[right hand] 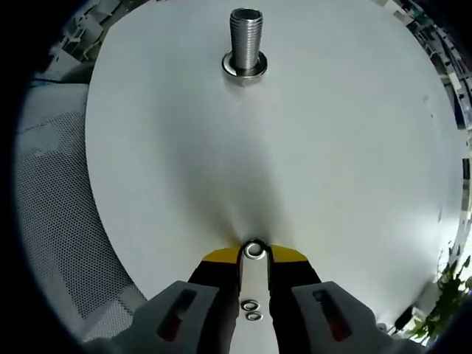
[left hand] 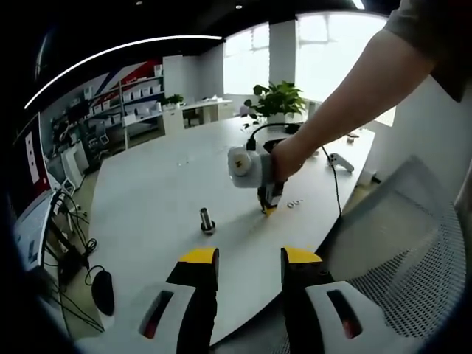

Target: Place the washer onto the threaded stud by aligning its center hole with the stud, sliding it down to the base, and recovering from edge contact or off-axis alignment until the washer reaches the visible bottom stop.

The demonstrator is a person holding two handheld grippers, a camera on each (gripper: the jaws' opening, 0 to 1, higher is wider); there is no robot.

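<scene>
The threaded steel stud (right hand: 245, 38) stands upright on the white table (right hand: 332, 147), with a ring-shaped base (right hand: 245, 68) around its foot. It is straight ahead of my right gripper (right hand: 254, 254) and well apart from it. That gripper's yellow-tipped jaws are shut on a small washer (right hand: 254, 249) down at the tabletop. Two spare washers (right hand: 252, 310) lie between its jaws further back. In the left gripper view my left gripper (left hand: 249, 258) is open and holds nothing, above the table's near edge. The stud (left hand: 207, 220) is just ahead of it. A person's hand holds the right gripper (left hand: 267, 205) tip-down beside loose washers (left hand: 295, 203).
A grey mesh chair (left hand: 402, 251) stands at the table's edge, seen also as mesh chair (right hand: 51, 221). A potted plant (left hand: 276, 99), a black cable (left hand: 335, 184) and a white handheld device (left hand: 341, 161) sit at the table's far side. Shelves and desks line the room beyond.
</scene>
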